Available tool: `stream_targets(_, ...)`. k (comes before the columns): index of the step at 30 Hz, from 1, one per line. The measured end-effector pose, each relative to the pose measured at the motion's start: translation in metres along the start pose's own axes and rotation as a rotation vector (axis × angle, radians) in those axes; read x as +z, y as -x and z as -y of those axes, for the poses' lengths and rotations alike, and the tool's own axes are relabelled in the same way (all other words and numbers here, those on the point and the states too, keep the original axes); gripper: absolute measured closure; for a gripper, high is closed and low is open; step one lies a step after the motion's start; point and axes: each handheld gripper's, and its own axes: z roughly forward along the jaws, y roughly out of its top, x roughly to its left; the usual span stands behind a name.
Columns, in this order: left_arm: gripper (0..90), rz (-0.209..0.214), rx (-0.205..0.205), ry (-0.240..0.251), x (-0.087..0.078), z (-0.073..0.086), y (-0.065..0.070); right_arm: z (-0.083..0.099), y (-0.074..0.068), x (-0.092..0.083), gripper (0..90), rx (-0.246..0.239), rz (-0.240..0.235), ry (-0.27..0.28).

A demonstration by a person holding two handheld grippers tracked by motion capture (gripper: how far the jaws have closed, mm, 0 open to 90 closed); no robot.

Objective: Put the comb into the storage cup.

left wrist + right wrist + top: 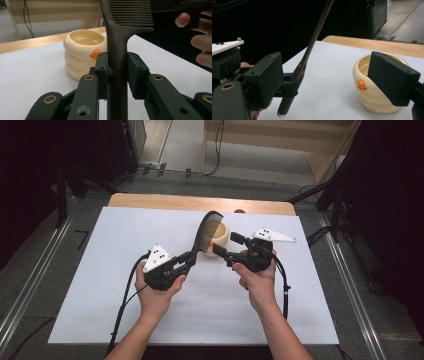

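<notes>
My left gripper [186, 258] is shut on the handle of a black comb [206, 231], which rises tilted up and to the right over the table. In the left gripper view the pads [102, 72] clamp that handle [117, 50] on both sides. A cream ringed cup [221, 240] with a small orange mark [95, 53] stands upright just behind the comb. My right gripper [226, 246] points left at the cup's right side. Its pads [265, 77] stand wide apart with nothing pressed between them. The comb [312, 47] and cup [367, 95] lie beyond them.
A white sheet [100, 285] covers the table, with a strip of bare wood [200, 202] along the far edge. Grey floor and dark stands surround the table. Cables trail from both grippers toward the near edge.
</notes>
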Motion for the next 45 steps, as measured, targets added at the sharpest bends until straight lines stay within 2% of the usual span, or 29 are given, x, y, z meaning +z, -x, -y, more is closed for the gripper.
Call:
stream_targets(3,72.1,0.006,0.009,0.002,0.002,0.001,0.004,0.0,-0.001,0.004,16.9,0.021,0.019,-0.005)
stream_targets(6,72.2,0.01,0.015,0.002,0.005,0.002,0.009,0.001,-0.003,0.006,24.8,0.032,0.065,0.01)
stream_targets(10,72.1,0.01,0.03,0.006,0.008,0.003,0.014,0.001,-0.002,0.008,37.6,0.08,0.022,0.021)
stream_targets(12,72.1,0.009,0.04,0.005,0.009,0.004,0.017,0.002,-0.001,0.009,41.1,0.105,0.006,0.023)
stream_targets(15,72.1,0.007,0.056,0.008,0.011,0.005,0.021,0.003,-0.002,0.012,44.1,0.109,0.01,0.016)
stream_targets(19,72.1,0.01,0.065,0.006,0.013,0.006,0.025,0.004,-0.001,0.014,55.5,0.126,0.002,0.008)
stream_targets(22,72.1,0.005,0.069,0.009,0.014,0.006,0.027,0.004,0.0,0.014,59.3,0.196,-0.019,-0.008)
stream_targets(25,72.1,0.005,0.074,0.011,0.015,0.007,0.03,0.004,0.001,0.015,62.2,0.228,-0.017,-0.008)
stream_targets(31,72.1,0.003,0.085,0.006,0.018,0.009,0.033,0.006,-0.001,0.016,68.4,0.233,0.002,-0.005)
stream_targets(35,72.1,-0.002,0.09,0.006,0.019,0.01,0.035,0.007,-0.001,0.016,77.7,0.234,0.013,0.002)
stream_targets(37,72.0,-0.002,0.089,0.008,0.019,0.01,0.035,0.007,-0.001,0.015,79.5,0.239,0.003,0.009)
stream_targets(40,72.1,0.016,0.079,0.0,0.021,0.01,0.034,0.008,0.002,0.015,82.2,0.278,-0.043,0.018)
stream_targets(43,71.6,0.024,0.076,0.008,0.021,0.012,0.032,0.008,-0.001,0.015,82.6,0.256,-0.044,0.017)
stream_targets(45,67.4,0.038,0.062,0.01,0.02,0.011,0.031,0.008,-0.003,0.015,82.7,0.234,-0.037,0.023)
